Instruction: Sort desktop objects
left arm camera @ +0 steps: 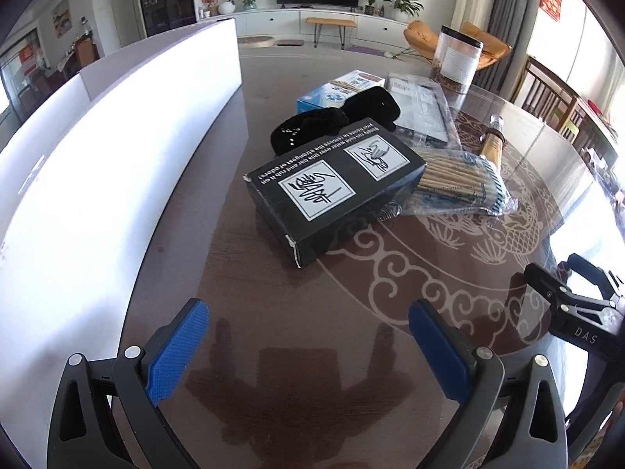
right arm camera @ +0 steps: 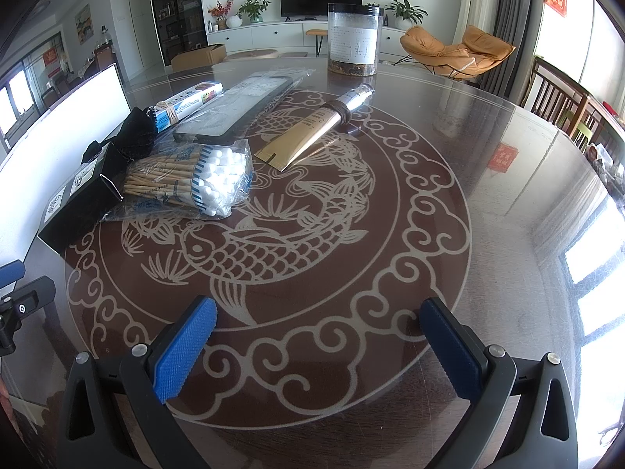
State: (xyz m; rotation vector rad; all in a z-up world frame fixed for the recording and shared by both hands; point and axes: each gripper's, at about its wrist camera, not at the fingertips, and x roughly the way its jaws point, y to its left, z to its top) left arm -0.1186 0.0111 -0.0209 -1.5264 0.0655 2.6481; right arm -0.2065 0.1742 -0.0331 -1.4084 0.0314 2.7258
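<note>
Both the left gripper [left arm camera: 308, 348] and right gripper [right arm camera: 318, 348] hover spread and empty. The black box [left arm camera: 332, 191] on the counter [right arm camera: 508, 195] looks light and stiff; grasping its long sides seems best.

Desk [right arm camera: 488, 179]: glossy glass over dark wood, pale etched fish pattern, strong reflections. Black box [left arm camera: 332, 191]: matt cardboard, white printed labels. Cotton swabs [right arm camera: 187, 179]: wooden sticks, soft white tips, crinkled clear plastic bag. Tube [right arm camera: 312, 133]: gold, satin sheen, shiny clear cap. Jar [right arm camera: 353, 39]: clear plastic, paper label. Black pouch [left arm camera: 336, 119]: fuzzy cloth. Claw pads [right arm camera: 183, 351]: blue, rough textured; claw frame matt black plastic, metal rivets.
</note>
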